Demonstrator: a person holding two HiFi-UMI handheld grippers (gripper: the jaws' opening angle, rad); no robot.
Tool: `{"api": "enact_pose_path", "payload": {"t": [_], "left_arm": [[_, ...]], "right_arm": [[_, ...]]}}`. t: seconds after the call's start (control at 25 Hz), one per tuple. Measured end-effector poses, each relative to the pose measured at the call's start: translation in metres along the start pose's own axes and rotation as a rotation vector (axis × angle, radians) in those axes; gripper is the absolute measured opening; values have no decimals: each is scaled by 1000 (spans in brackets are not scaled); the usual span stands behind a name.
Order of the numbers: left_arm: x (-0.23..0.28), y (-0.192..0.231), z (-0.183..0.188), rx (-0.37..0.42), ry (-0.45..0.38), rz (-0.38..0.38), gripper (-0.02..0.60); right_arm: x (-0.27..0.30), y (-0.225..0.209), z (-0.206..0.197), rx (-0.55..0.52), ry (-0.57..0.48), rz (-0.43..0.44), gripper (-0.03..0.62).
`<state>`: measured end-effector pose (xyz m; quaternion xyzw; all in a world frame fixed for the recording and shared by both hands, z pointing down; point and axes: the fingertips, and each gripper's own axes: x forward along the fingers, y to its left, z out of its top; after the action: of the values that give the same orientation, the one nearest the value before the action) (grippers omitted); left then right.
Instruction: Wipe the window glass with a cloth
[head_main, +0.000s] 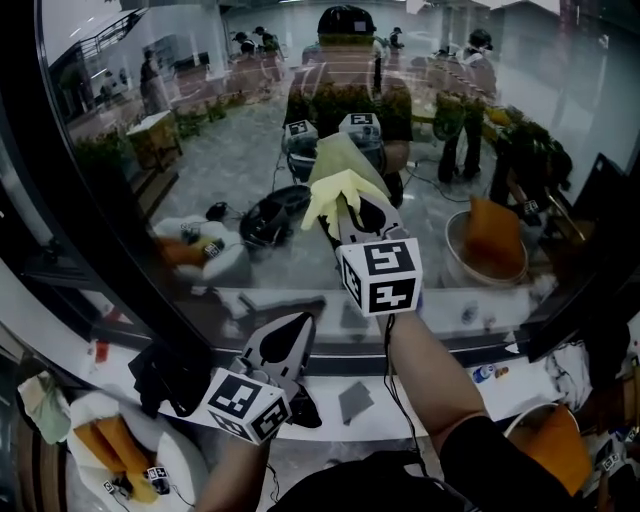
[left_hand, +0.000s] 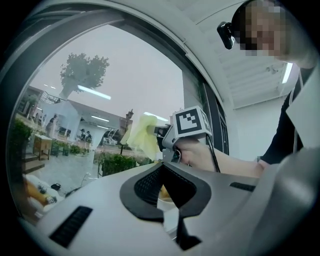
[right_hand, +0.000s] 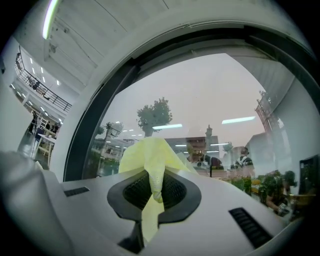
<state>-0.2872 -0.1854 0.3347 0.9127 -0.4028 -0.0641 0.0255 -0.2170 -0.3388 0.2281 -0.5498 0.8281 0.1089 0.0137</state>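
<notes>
A large pane of window glass (head_main: 200, 200) in a dark frame fills the head view, mirroring a hall, plants and the person. Below it runs a white ledge, the worktop (head_main: 440, 390).

(a) Right tool (head_main: 352, 215): raised above the worktop's far edge, near its middle, and pointing at the pane. The bare right forearm (head_main: 430, 370) reaches up and forward from the near edge, with the marker cube (head_main: 380, 275) facing the camera. In the right gripper view the tool (right_hand: 155, 197) is clenched on a pale yellow cloth (right_hand: 150, 160), which is pinched between the dark pads and fans out ahead of them.

(b) Cloth (head_main: 338, 185): bunched at the tips of the right tool and lying against the glass, or just short of it.

(c) Left tool (head_main: 290, 325): held lower, over the worktop left of its middle and tilted up toward the pane. In the left gripper view its jaws (left_hand: 167, 192) are drawn together with nothing gripped. Beyond them the hand (left_hand: 197, 152) holding the right tool and the cloth (left_hand: 142, 135) are visible.

(d) A dark rag (head_main: 170, 375) lies toward the worktop's left end.
</notes>
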Motion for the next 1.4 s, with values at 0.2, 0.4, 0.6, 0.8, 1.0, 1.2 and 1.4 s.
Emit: {"api": "enact_pose_path", "payload": {"t": [0.2, 0.4, 0.6, 0.8, 1.0, 1.2, 1.4], "left_arm": [[14, -10, 4, -5, -8, -17, -2], [25, -18, -1, 3, -1, -34, -2], [31, -24, -4, -4, 8, -29, -2], [34, -25, -6, -1, 14, -11, -2], [40, -30, -9, -1, 22, -2, -2], [53, -47, -13, -6, 31, -20, -2], [77, -73, -16, -5, 40, -62, -2]], "right_arm": [[3, -16, 3, -5, 11, -9, 37], [8, -26, 2, -3, 18, -12, 37], [14, -30, -3, -5, 32, -5, 37], [15, -28, -1, -13, 18, 11, 37], [15, -33, -1, -15, 16, 30, 37], [2, -55, -3, -14, 18, 13, 37], [-19, -95, -6, -13, 19, -23, 37]]}}
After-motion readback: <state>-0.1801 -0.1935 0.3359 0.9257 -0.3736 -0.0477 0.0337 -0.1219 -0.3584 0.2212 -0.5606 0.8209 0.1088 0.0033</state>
